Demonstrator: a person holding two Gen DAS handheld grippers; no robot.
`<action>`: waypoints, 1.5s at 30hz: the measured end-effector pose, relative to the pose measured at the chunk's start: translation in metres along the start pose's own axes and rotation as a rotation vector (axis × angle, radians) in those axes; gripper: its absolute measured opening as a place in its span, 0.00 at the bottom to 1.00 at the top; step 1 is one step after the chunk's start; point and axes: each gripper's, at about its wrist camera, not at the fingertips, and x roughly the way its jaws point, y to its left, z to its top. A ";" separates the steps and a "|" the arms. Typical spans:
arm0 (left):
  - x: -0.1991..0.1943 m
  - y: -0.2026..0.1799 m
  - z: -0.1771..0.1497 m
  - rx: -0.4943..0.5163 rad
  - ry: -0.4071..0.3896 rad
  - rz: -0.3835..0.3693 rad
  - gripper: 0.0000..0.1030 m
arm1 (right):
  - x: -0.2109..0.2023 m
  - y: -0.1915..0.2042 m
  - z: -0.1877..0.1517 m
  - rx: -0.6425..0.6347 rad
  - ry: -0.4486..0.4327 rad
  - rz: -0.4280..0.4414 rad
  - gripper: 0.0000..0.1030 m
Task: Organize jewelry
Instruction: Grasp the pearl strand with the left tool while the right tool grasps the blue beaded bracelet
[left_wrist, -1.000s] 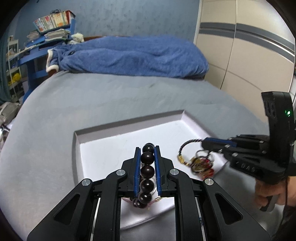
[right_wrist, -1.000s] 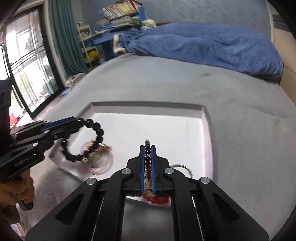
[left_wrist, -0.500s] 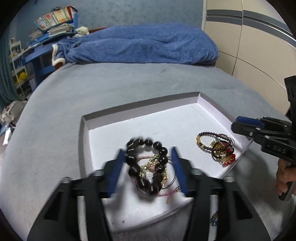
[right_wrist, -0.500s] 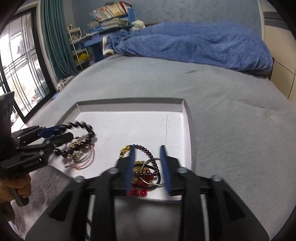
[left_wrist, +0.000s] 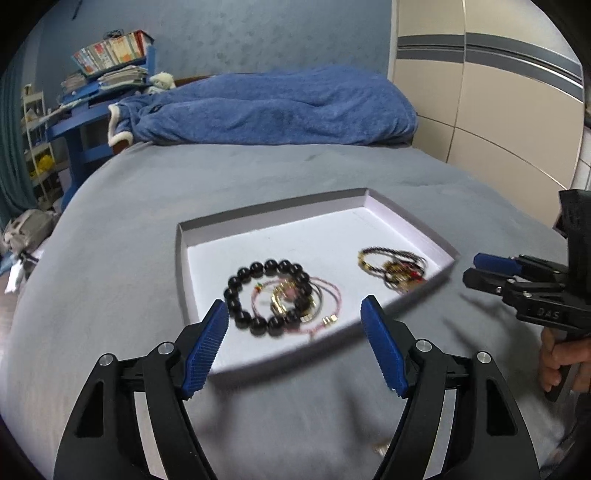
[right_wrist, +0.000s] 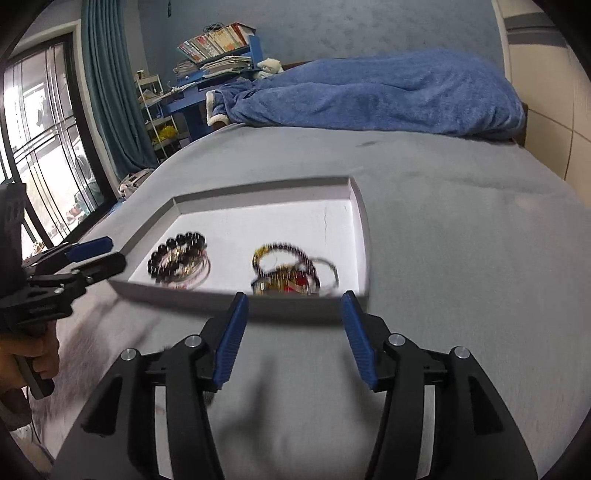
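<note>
**Black beads at your left gripper's twelve o'clock**

Black bead bracelet (left_wrist: 267, 297) lies in the white tray (left_wrist: 373, 206), just ahead of your left gripper (left_wrist: 293, 319), its jaws opening and empty. Your right gripper (right_wrist: 291, 314), also opening and empty, faces the gold-and-red cluster (right_wrist: 291, 271). Only the right view shows both tray corners.

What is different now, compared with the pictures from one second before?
Both claws let go. The left claw dropped the black bead bracelet into the tray, and the right claw dropped the thin bracelets there. Both claws have pulled back toward the near edge, jaws still opening, nothing between them. The tray, the bed and the blue blanket stayed as they were.
</note>
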 end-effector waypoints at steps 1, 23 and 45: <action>-0.004 -0.003 -0.005 0.007 0.002 -0.007 0.73 | -0.002 -0.002 -0.006 0.011 0.004 0.001 0.53; 0.007 -0.065 -0.070 0.217 0.218 -0.213 0.57 | -0.013 0.012 -0.052 -0.002 0.077 0.034 0.56; 0.008 -0.050 -0.067 0.147 0.207 -0.154 0.09 | 0.007 0.049 -0.048 -0.135 0.167 0.110 0.56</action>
